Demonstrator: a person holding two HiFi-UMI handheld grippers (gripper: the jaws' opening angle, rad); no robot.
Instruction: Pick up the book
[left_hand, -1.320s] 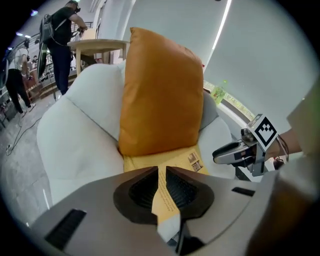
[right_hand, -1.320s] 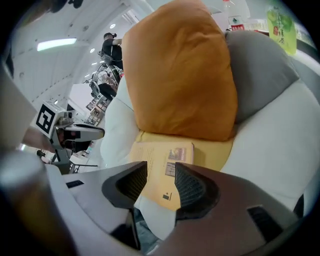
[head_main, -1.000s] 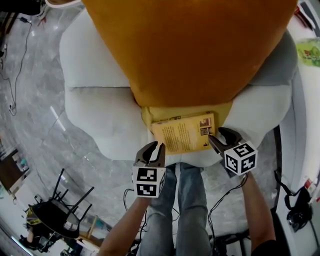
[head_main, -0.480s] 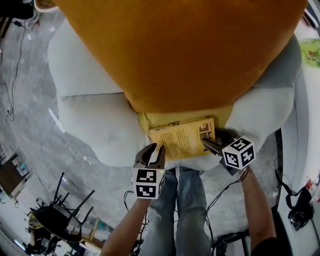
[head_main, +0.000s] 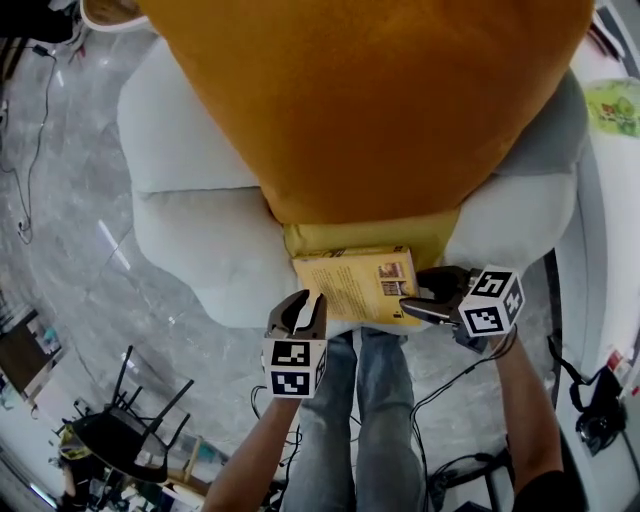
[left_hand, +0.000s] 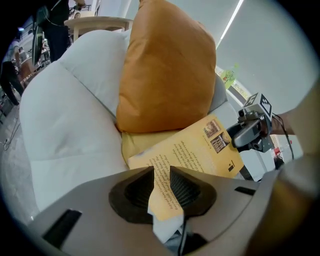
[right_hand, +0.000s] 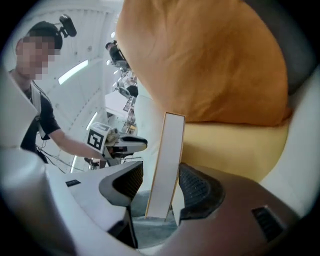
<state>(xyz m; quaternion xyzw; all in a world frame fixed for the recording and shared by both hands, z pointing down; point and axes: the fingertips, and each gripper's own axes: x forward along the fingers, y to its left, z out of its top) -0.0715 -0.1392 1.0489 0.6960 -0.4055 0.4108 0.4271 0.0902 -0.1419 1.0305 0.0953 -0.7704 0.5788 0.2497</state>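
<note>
- While the book lay at the front of the yellow seat cushion, just below the orange pillow on the white armchair, the step in hand looked like the grasp rather than the lift.
- The right gripper stood at the book's right edge, which showed edge-on between its jaws in the right gripper view.
- Those jaws had just been closing, yet a gap showed on each side of the page block, so neither pad pressed on it.
- The left gripper hung at the book's near left corner with its jaws a little apart and clamped on nothing.
- That corner showed through the gap, but whether it reached between the pads could not be told.
- By my reading, the next move called for the right jaws to close until both pads bore flat on the covers, set well in from the edge.
- Only then would a lift up and away from the pillow be safe.
- Held by one edge, the book would likely sag or swing, so the left gripper might need to take the near corner.
</note>
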